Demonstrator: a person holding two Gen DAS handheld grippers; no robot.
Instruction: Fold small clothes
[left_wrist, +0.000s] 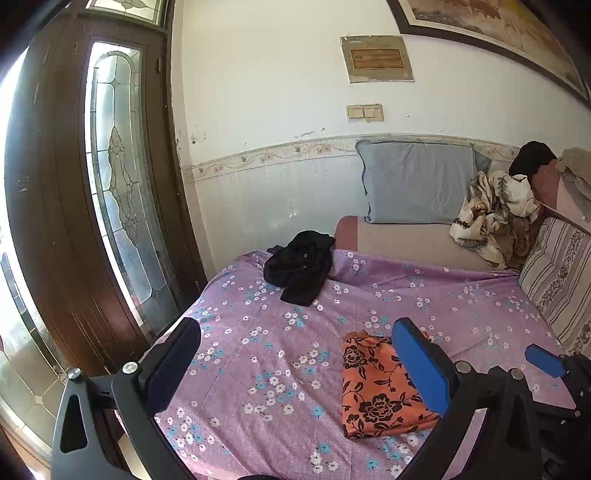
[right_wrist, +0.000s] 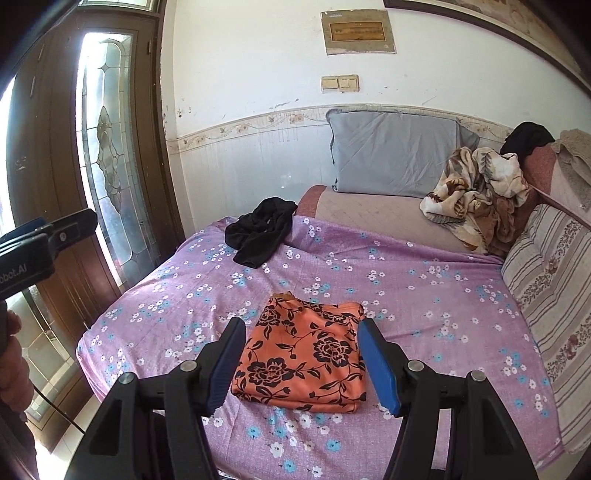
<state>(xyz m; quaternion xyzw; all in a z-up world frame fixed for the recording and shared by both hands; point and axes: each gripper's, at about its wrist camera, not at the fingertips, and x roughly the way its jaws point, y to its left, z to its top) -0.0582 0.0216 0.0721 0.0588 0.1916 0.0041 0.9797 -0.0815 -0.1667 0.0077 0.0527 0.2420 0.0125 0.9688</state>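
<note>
A: Tongs first: left gripper (left_wrist: 295, 332) and right gripper (right_wrist: 301, 326), both spread wide, gripping nothing.

B: And below the right one?

A: Orange floral garment (right_wrist: 301, 363), folded into a flat rectangle, lying on the purple flowered sheet (right_wrist: 424, 295) just under the spread fingers, untouched. Long side running away from the camera. Looks finished.

B: So next up, probably the black garment (right_wrist: 262, 230)?

A: Likely. Crumpled in a loose heap at the far left corner of the sheet, well apart from both grippers. Ahead and leftward of the right gripper, nearly straight ahead of the left. Stretched roughly far to near, leaning slightly left at the near end.

B: Nearer hand?

A: Left, by the look of it.

B: Feel of the cloth?

A: Thin, limp and matt, perhaps a knit; no telling seams or hems in all that black. Orange piece smooth, faintly sheeny, crisp at the fold. Sheet soft, lightly wrinkled, liable to lift along if pinched too deep.

B: Anything else about?

A: Grey-blue pillow (right_wrist: 395, 151) against the wall, and a rumpled cream-and-brown blanket (right_wrist: 476, 188) far right. Seemingly no part of the job.
</note>
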